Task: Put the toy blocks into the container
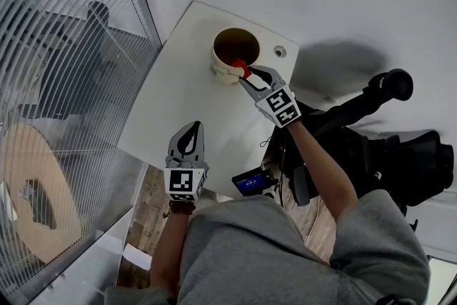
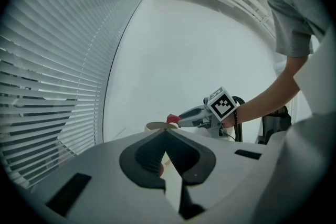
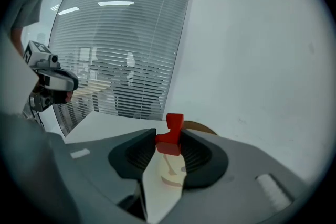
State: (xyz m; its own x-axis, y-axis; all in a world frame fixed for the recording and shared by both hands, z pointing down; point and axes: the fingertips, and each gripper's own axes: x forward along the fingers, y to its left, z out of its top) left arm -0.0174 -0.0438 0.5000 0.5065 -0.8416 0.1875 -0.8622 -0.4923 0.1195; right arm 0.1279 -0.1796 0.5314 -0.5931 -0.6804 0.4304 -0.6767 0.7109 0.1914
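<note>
1. Now the red toy block [image 3: 170, 136] sits pinched between the jaws of the right gripper [image 3: 169, 145], its upper part poking above them, right at the near rim of the round cream container [image 1: 216, 57].
2. Carry the block further over the opening before letting go (dropped at the rim, it could tip back onto the white table [image 1: 178, 93]).
3. Spread the jaws only once the block hangs clear inside the rim, without knocking the wall.
4. The left gripper [image 2: 166, 132], tips pressed together with nothing clearly held, hovers over the table well apart from the container, and is best left there.
</note>
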